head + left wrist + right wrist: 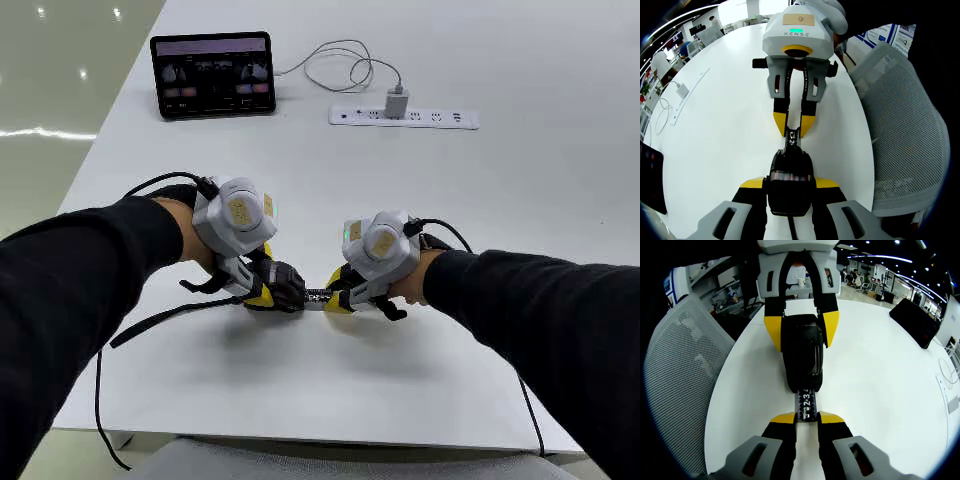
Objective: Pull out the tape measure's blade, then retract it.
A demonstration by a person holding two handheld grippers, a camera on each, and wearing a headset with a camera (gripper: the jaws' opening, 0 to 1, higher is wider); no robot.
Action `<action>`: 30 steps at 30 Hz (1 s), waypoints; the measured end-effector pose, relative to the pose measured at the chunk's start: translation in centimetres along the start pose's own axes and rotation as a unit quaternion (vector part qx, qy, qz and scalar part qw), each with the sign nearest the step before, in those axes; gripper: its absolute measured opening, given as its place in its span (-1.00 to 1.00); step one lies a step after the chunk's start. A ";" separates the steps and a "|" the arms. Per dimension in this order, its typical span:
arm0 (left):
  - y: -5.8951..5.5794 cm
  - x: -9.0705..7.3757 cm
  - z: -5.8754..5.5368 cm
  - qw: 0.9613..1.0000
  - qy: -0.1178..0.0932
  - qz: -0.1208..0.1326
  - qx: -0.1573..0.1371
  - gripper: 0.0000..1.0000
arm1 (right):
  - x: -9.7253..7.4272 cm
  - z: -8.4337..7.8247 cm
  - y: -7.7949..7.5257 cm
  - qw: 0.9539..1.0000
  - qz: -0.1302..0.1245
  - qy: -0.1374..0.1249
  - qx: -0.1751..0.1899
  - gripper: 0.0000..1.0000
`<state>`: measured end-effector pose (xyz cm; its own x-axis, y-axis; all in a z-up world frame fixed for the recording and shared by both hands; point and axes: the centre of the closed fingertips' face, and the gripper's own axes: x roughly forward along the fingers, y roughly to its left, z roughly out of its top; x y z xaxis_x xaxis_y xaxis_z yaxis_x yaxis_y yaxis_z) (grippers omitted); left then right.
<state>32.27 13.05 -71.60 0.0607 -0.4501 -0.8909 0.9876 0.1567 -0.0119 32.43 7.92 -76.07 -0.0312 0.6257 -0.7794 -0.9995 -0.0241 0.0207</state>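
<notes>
Left gripper [262, 292] clamped around tape measure [802, 352], low over white table [300, 380]. Right gripper [806, 418] pinched narrow on blade [807, 402] tip. Short blade length exposed between grippers.

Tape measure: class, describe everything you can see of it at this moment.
The tape measure has a black, plastic-looking case, held over the white table between the yellow-tipped fingers of the left gripper. A short length of its dark blade, printed with pale numerals, is drawn out; the right gripper pinches its end.
</notes>
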 end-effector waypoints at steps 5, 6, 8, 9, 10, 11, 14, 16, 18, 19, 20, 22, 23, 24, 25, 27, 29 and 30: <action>0.0 0.0 0.0 1.000 -0.002 0.002 -0.001 -0.39 | 0.3 0.2 0.0 1.000 -0.005 -0.002 0.011 -0.76; 0.0 0.0 0.0 1.000 -0.002 0.001 -0.002 -0.39 | 0.3 0.3 -0.1 1.000 -0.004 -0.006 0.019 -0.76; 0.0 0.0 0.0 1.000 -0.002 0.001 -0.002 -0.39 | 0.3 0.4 -0.1 1.000 -0.005 -0.011 0.023 -0.76; 0.0 0.1 -0.1 1.000 -0.003 0.001 -0.003 -0.39 | 0.4 0.5 -0.1 1.000 -0.005 -0.013 0.021 -0.76; 0.0 0.1 -0.1 1.000 -0.003 0.001 -0.003 -0.39 | 0.4 0.4 -0.1 1.000 -0.005 -0.015 0.021 -0.76; 0.1 0.0 -0.2 1.000 -0.004 0.000 -0.002 -0.39 | 0.3 0.3 -0.1 1.000 -0.005 -0.018 0.021 -0.78; 0.2 -0.1 -0.1 1.000 -0.029 0.004 -0.006 -0.40 | 0.0 0.2 0.0 1.000 -0.003 -0.016 0.025 -0.80; 0.5 -0.2 -0.3 0.999 -0.031 0.007 -0.006 -0.40 | -0.1 0.0 0.1 0.999 -0.002 -0.017 0.027 -0.80; 0.5 0.0 -0.2 1.000 -0.030 0.008 -0.006 -0.40 | -0.4 -0.4 0.0 0.999 -0.004 -0.017 0.031 -0.81; 0.5 0.0 -0.2 1.000 -0.028 0.008 -0.006 -0.40 | -0.5 -0.5 -0.1 0.999 -0.005 -0.017 0.031 -0.81; 0.5 0.0 -0.2 1.000 -0.026 0.008 -0.005 -0.40 | -0.7 -0.6 -0.1 0.999 -0.005 -0.017 0.034 -0.81; 0.4 0.0 -0.1 1.000 -0.025 0.008 -0.006 -0.40 | -1.0 -1.0 -0.1 0.999 -0.006 -0.014 0.037 -0.81; 0.4 0.0 -0.1 1.000 -0.025 0.008 -0.007 -0.40 | -1.1 -1.1 -0.1 0.999 -0.007 -0.012 0.038 -0.81; 0.4 0.0 -0.2 1.000 -0.025 0.008 -0.007 -0.40 | -1.1 -1.2 0.0 0.999 -0.007 -0.011 0.037 -0.81; 0.4 0.0 -0.2 1.000 -0.025 0.008 -0.008 -0.40 | -1.1 -1.3 -0.1 0.999 -0.008 -0.010 0.037 -0.81; 0.5 0.0 -0.2 1.000 -0.026 0.009 -0.009 -0.40 | -1.3 -1.5 -0.2 0.999 -0.009 -0.008 0.036 -0.81; 0.5 0.1 -0.2 1.000 -0.026 0.012 -0.003 -0.40 | -1.5 -1.7 -0.2 0.999 -0.011 -0.006 0.037 -0.81; 0.5 0.1 -0.2 1.000 -0.026 0.012 -0.001 -0.40 | -1.5 -1.8 -0.2 0.999 -0.010 -0.007 0.038 -0.81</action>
<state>32.74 13.23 -71.77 0.0922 -0.4910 -0.8662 0.9853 0.1706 0.0082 32.65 5.55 -76.00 -0.0108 0.6359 -0.7717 -0.9975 0.0474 0.0531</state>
